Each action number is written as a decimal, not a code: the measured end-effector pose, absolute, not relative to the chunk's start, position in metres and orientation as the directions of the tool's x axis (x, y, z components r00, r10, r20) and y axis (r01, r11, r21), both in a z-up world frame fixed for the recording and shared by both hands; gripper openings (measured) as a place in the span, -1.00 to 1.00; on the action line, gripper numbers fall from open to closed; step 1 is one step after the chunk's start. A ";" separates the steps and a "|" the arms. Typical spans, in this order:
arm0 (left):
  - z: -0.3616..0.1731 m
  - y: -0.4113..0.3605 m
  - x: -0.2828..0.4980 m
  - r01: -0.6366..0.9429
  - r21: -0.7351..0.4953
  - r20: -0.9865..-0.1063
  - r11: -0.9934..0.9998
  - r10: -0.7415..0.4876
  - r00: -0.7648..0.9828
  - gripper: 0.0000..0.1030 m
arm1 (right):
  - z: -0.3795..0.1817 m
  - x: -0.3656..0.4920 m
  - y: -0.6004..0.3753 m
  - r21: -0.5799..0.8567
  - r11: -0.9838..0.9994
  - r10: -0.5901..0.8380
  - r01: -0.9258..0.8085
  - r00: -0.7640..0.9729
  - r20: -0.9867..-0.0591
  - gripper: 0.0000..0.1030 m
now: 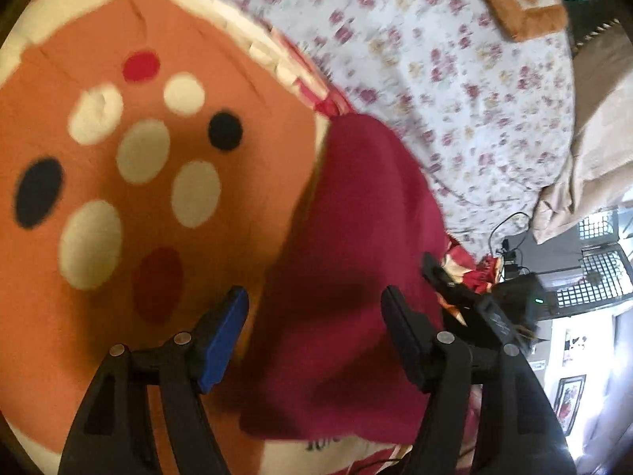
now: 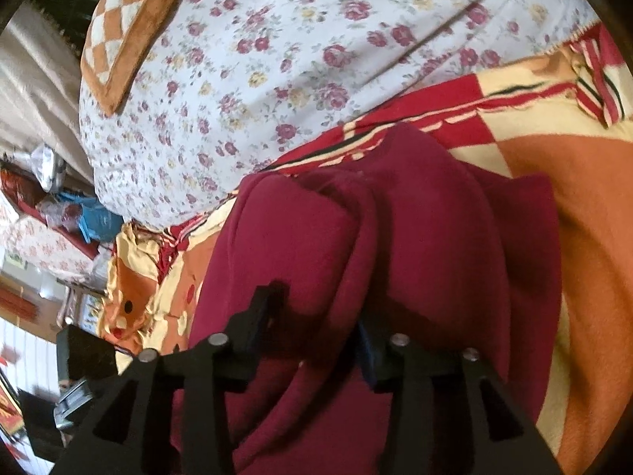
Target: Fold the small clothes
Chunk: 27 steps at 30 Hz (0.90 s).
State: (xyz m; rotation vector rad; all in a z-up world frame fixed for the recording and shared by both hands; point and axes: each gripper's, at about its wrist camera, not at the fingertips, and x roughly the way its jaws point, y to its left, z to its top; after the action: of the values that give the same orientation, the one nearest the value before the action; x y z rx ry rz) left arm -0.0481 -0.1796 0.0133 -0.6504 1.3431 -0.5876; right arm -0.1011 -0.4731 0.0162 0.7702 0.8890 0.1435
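A dark red garment [image 1: 348,277] lies on an orange blanket [image 1: 118,198] with white, black and red spots. My left gripper [image 1: 314,312] is open above the garment's edge, one finger over the blanket, one over the cloth. In the right wrist view the same garment [image 2: 415,245] is bunched in folds. My right gripper [image 2: 316,312] has its jaws wide apart with cloth draped between them; its right finger is partly hidden by a fold. The right gripper's body [image 1: 467,301] shows at the garment's right edge in the left wrist view.
A white floral bedsheet [image 2: 277,59] covers the bed beyond the blanket. An orange checkered cushion [image 2: 122,27] lies at its far side. Beige curtain [image 1: 593,138], cables and a wire rack [image 1: 593,269] are off the bed's edge.
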 end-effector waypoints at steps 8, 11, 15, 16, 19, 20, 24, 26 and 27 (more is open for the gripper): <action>0.028 -0.208 -0.059 0.181 -0.627 -0.736 0.758 -0.652 0.184 -0.36 | 0.026 -0.102 -0.458 0.545 0.824 0.331 0.155 0.649 -0.685 -0.60; 0.038 -0.211 -0.067 0.202 -0.596 -0.750 0.777 -0.628 0.206 -0.46 | 0.037 -0.106 -0.458 0.533 0.835 0.319 0.138 0.668 -0.672 -0.67; 0.060 -0.220 -0.082 0.265 -0.548 -0.762 0.793 -0.604 0.232 -0.57 | 0.056 -0.112 -0.465 0.516 0.848 0.302 0.119 0.691 -0.657 -0.70; 0.066 -0.224 -0.086 0.285 -0.538 -0.763 0.793 -0.602 0.234 -0.59 | 0.061 -0.114 -0.468 0.509 0.852 0.293 0.119 0.697 -0.654 -0.70; 0.077 -0.238 -0.095 0.323 -0.521 -0.766 0.790 -0.600 0.231 -0.59 | 0.075 -0.120 -0.483 0.498 0.858 0.269 0.127 0.715 -0.645 -0.71; 0.077 -0.243 -0.097 0.334 -0.518 -0.768 0.788 -0.600 0.224 -0.59 | 0.078 -0.122 -0.490 0.495 0.858 0.261 0.133 0.717 -0.646 -0.71; 0.067 -0.258 -0.102 0.355 -0.487 -0.796 0.798 -0.573 0.196 -0.59 | 0.069 -0.122 -0.508 0.429 0.878 0.185 0.210 0.679 -0.710 -0.71; 0.059 -0.263 -0.104 0.371 -0.466 -0.809 0.803 -0.557 0.188 -0.59 | 0.052 -0.119 -0.512 0.385 0.888 0.146 0.252 0.638 -0.756 -0.71; 0.058 -0.264 -0.105 0.380 -0.456 -0.811 0.805 -0.551 0.194 -0.58 | 0.044 -0.119 -0.512 0.373 0.889 0.135 0.267 0.625 -0.769 -0.71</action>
State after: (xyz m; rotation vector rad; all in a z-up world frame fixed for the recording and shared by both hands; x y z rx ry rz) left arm -0.1053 -0.2643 0.0581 -0.1670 1.2105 -0.6567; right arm -0.1186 -0.5121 0.0437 0.4870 0.9023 -0.0787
